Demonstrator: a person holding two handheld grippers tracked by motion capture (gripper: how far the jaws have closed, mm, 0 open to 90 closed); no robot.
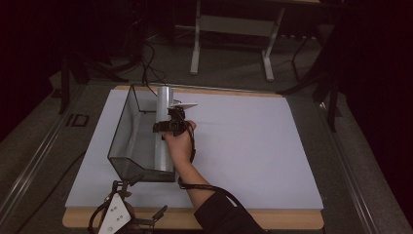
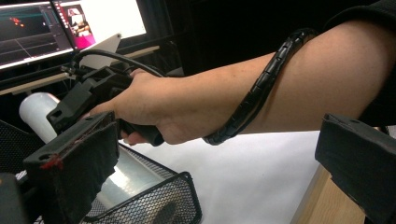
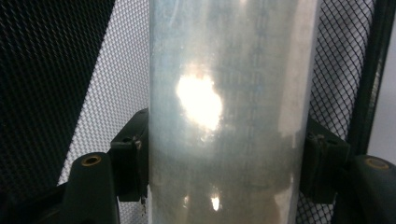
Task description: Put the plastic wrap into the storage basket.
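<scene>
Right gripper (image 1: pixel 168 127) is clamping a long roll of clear film (image 1: pixel 163 127), fingers (image 3: pixel 132 156) pressed against both sides of the roll about mid-length, as the right gripper view shows. The roll is sitting inside the black mesh basket (image 1: pixel 125 127) on the left part of the white desk (image 1: pixel 253 146), lying along the basket's length with its far end poking above the far rim, so it is tilted, not flat. The near end is looking low in the basket, close to the front wall; contact with the floor is hard to confirm.

Left gripper (image 1: pixel 122 214) is waiting at the near desk edge just in front of the basket, fingers (image 2: pixel 74 172) spread wide with nothing between them.

Judging the step as setting the roll down into the basket. Doing it well: keeping the roll parallel to the long walls so neither end is catching the mesh, bringing the raised far end down until the roll is resting along the bottom, only then loosening the grip. The film surface is probably slick and round, so letting go early risks it rolling or slamming the wall. The left gripper could be steadying the basket's front rim if it starts sliding. The right wrist should be clearing the near side wall when pulling out.
</scene>
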